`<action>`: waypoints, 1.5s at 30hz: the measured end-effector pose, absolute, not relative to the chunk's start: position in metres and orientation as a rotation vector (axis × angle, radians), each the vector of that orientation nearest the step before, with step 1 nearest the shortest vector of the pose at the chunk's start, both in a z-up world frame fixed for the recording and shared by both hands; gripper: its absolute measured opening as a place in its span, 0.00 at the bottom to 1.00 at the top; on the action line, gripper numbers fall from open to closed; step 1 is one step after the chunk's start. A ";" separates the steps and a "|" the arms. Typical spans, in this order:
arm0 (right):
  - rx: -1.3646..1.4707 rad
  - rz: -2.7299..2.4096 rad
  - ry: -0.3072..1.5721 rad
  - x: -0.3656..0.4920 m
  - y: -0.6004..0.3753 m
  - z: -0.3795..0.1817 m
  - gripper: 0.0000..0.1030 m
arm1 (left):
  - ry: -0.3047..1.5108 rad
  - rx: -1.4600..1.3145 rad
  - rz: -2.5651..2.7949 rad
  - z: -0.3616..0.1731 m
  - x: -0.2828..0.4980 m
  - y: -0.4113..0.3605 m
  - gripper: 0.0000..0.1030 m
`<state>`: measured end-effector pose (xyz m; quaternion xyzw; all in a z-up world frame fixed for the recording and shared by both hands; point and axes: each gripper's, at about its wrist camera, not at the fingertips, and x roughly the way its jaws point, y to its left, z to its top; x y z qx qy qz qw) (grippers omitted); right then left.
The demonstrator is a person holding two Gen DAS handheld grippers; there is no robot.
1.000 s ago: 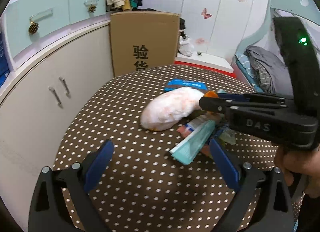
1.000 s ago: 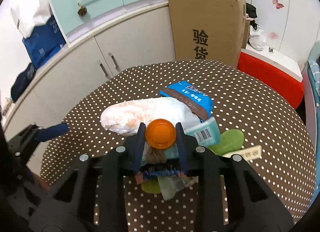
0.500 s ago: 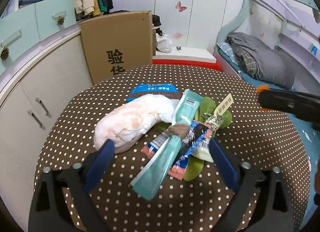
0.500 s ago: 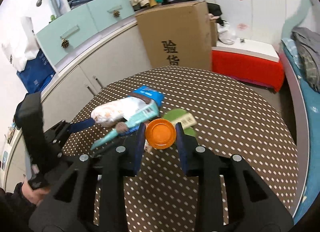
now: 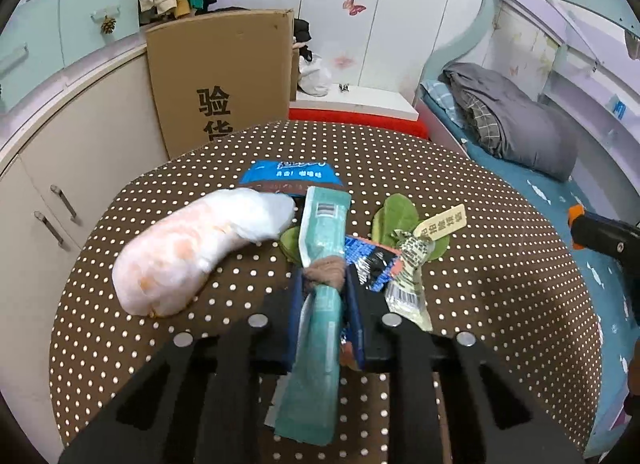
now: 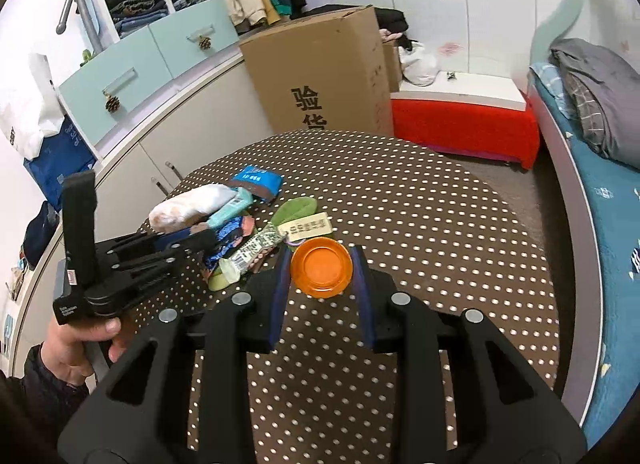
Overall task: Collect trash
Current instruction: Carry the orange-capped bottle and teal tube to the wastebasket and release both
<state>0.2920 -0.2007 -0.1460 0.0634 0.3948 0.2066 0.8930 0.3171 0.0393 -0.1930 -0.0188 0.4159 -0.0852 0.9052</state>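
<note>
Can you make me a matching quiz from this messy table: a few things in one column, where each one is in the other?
Things:
1. teal packet
2. orange cap
3. blue wrapper
4. white bundle

Places:
A. lying free at the left of the pile
B. between the fingers of the right gripper
C. at the far end of the pile, nearest the cardboard box
D. clamped in the left gripper

Pairs: 1-D, 2-B, 3-C, 4-A
</note>
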 end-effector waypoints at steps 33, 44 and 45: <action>0.366 0.049 0.572 0.199 -0.444 -0.101 0.29 | 0.629 0.047 -0.510 -0.079 0.270 -0.165 0.19; 0.463 -0.068 0.627 0.192 -0.505 -0.142 0.29 | 0.687 0.063 -0.626 -0.097 0.273 -0.256 0.20; 0.476 -0.073 0.641 0.194 -0.509 -0.150 0.29 | 0.698 0.066 -0.632 -0.101 0.274 -0.263 0.20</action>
